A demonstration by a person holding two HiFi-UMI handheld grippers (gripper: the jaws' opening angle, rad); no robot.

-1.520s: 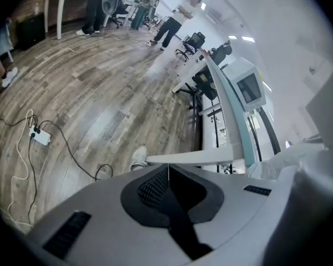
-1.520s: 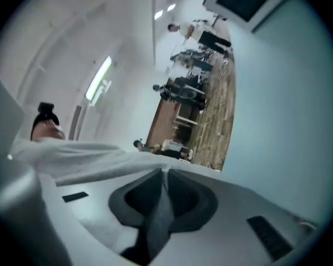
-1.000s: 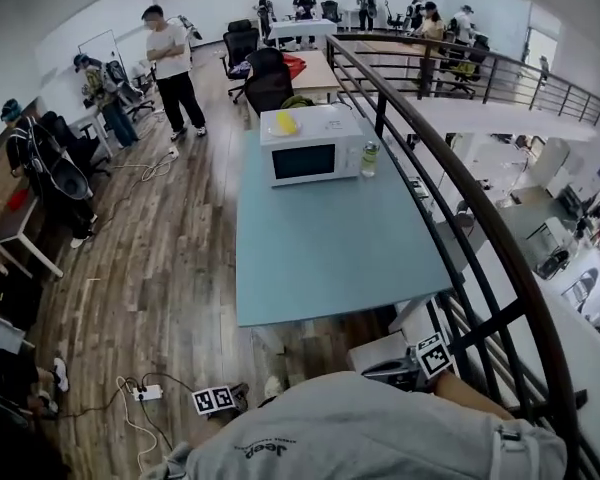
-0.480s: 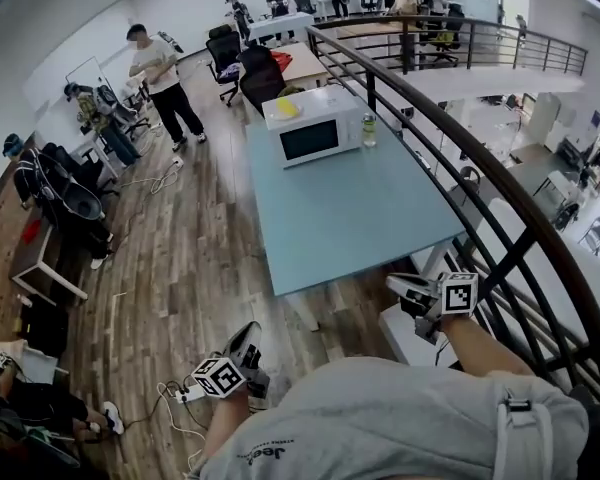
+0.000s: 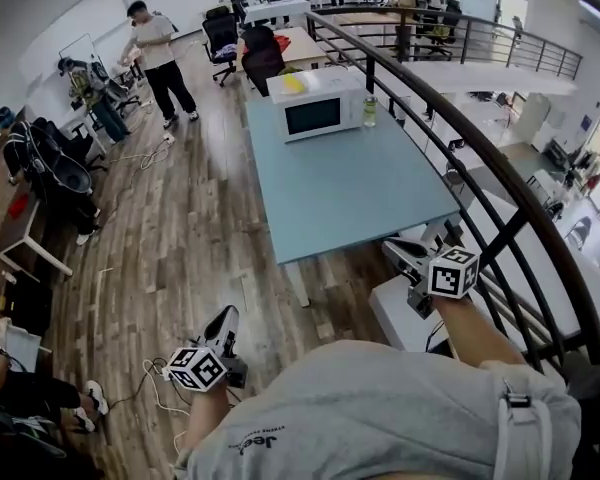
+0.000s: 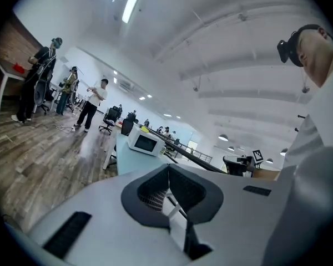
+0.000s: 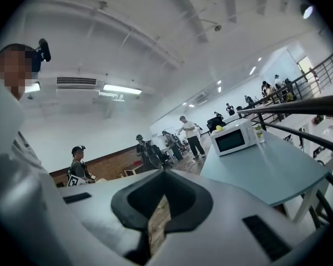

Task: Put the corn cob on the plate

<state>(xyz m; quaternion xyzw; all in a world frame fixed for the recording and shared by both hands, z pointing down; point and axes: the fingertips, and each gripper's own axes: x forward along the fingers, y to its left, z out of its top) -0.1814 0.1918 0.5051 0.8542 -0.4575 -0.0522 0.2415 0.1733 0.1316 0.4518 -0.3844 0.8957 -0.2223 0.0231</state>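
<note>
A white microwave (image 5: 315, 109) stands at the far end of the light blue table (image 5: 345, 193). On its top lies a small yellow thing (image 5: 293, 84), too small to name; it also shows in the right gripper view (image 7: 219, 128). I see no plate. My left gripper (image 5: 223, 320) is held over the wooden floor, left of the table's near end, jaws together and empty. My right gripper (image 5: 393, 250) hangs off the table's near right corner, shut on nothing. In the gripper views the left gripper (image 6: 168, 168) and the right gripper (image 7: 164, 173) both point towards the table.
A clear bottle (image 5: 370, 111) stands right of the microwave. A dark metal railing (image 5: 480, 178) runs along the table's right side. Several people (image 5: 158, 56) stand at desks and chairs on the wooden floor (image 5: 180, 238) to the left. Cables and a power strip (image 5: 155, 388) lie by my feet.
Both grippers have risen and come further into the head view, the left one more. The view has shifted, so the table now sits higher and nearer.
</note>
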